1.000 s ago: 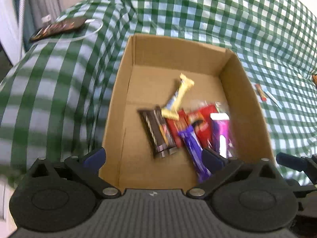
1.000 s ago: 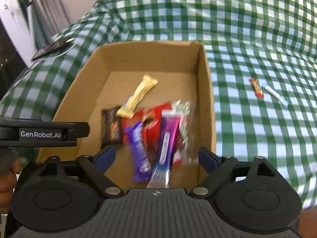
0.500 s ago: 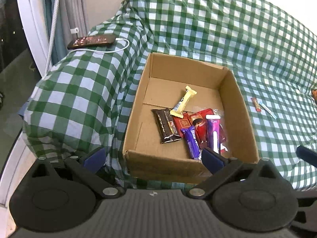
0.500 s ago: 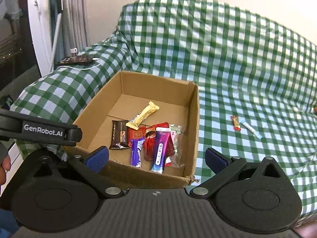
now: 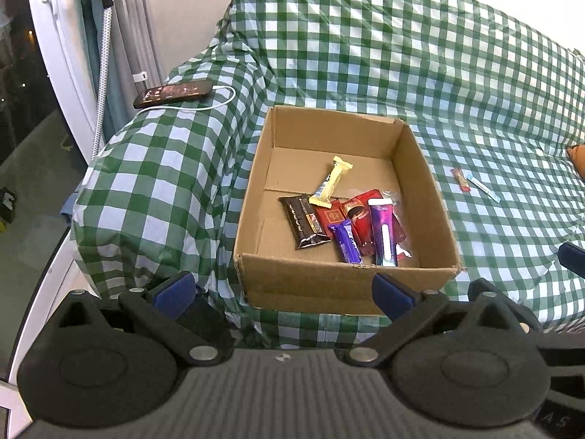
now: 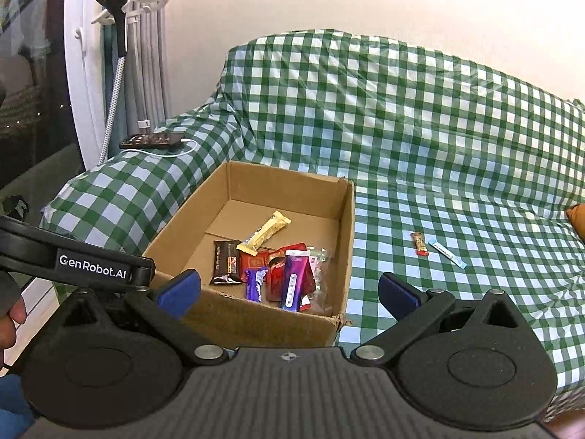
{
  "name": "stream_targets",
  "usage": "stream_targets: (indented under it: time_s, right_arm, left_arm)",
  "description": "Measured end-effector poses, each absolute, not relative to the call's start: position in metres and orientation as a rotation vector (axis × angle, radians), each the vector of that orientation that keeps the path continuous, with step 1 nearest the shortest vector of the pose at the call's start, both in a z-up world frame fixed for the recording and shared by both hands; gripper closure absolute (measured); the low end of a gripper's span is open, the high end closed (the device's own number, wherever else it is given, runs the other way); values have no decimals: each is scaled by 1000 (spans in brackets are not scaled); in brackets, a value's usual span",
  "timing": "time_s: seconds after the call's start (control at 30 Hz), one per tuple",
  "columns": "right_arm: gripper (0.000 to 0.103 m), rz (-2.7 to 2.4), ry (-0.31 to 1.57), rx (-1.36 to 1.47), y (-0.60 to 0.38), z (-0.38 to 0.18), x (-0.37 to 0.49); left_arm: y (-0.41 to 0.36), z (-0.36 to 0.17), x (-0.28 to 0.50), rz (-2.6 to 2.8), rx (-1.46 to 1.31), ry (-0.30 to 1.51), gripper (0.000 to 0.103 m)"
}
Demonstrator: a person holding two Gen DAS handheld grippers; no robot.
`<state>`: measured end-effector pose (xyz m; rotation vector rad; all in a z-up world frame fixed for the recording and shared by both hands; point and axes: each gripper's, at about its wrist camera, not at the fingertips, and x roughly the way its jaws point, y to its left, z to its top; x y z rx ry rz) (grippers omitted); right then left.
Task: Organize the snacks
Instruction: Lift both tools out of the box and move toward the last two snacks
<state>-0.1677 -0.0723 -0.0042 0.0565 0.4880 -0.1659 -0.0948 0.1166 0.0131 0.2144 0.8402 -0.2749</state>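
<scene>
An open cardboard box point(image 5: 343, 285) point(image 6: 256, 320) sits on a sofa draped in a green checked cloth point(image 5: 365, 55). Inside lie several snack packets: a yellow bar point(image 5: 331, 182) point(image 6: 264, 233), a dark brown bar point(image 5: 305, 221), red packets point(image 5: 356, 216), a small purple bar point(image 5: 349, 245) and a long purple packet point(image 5: 384, 232) point(image 6: 292, 283). Out on the cloth to the right rest a small red bar point(image 5: 460, 179) point(image 6: 418, 243) and a thin light-blue stick point(image 5: 484, 189) point(image 6: 446, 254). My left gripper point(image 5: 283, 289) and right gripper point(image 6: 289, 289) both stand open and empty, back from the box's near wall.
A phone point(image 5: 173, 93) point(image 6: 151, 140) on a white charging cable lies on the sofa's left arm. A garment steamer hose and curtain point(image 6: 120, 55) stand by the window at left. An orange cushion edge point(image 6: 577, 219) shows at far right. A person's hand point(image 6: 9, 325) holds the left gripper.
Both grippers have drawn back and up from over the box; it now looks smaller and farther, with the whole sofa and wall in view. The snacks lie as before.
</scene>
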Motion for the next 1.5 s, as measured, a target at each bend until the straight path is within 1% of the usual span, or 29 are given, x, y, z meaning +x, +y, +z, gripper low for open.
stream_targets:
  time_s: [0.3, 0.6, 1.1, 1.5]
  right_arm:
    - [0, -165, 456, 51, -71, 0, -186]
    - [0, -163, 465, 54, -74, -1, -188]
    - [0, -150, 539, 92, -91, -21, -169]
    - [0, -146, 594, 171, -118, -43, -155]
  left_arm:
    - [119, 20, -107, -274, 217, 817, 0]
    - [117, 17, -107, -273, 231, 827, 0]
    - [98, -6, -85, -271, 306, 898, 0]
    - [63, -26, -73, -275, 412, 930, 0]
